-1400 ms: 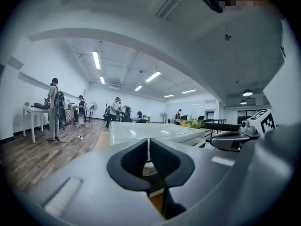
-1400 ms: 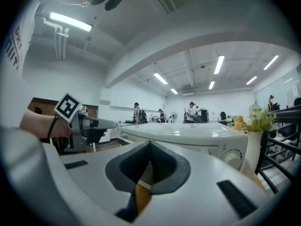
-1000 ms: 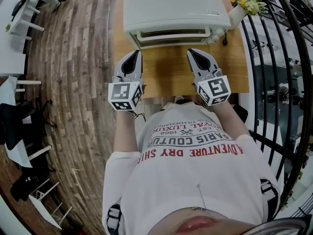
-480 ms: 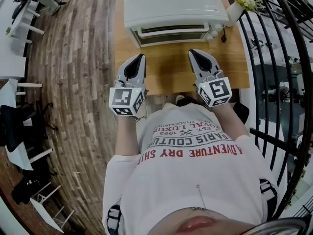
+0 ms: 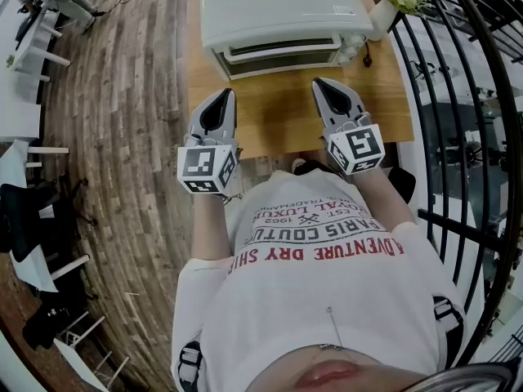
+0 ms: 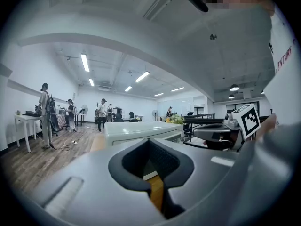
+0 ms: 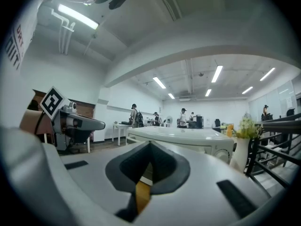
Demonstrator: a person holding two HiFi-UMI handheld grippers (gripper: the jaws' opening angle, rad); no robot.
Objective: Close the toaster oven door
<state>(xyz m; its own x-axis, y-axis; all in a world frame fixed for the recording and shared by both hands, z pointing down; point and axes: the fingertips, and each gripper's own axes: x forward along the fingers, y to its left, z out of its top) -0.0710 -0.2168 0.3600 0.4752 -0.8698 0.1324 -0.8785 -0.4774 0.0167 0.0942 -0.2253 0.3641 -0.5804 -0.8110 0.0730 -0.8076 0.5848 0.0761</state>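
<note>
The toaster oven [image 5: 278, 11] sits at the far side of the worktop [image 5: 286, 113], clear of the left tool [image 5: 226, 96] and right tool [image 5: 321, 86], both pinched closed on nothing; its stiff, light hinged door, seemingly already up, is best nudged at the handle bar [image 5: 282, 51].

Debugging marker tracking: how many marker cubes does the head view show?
2. One cube sits on the left gripper, the other cube on the right gripper, both over the near edge of the table. None looks hidden.
</note>
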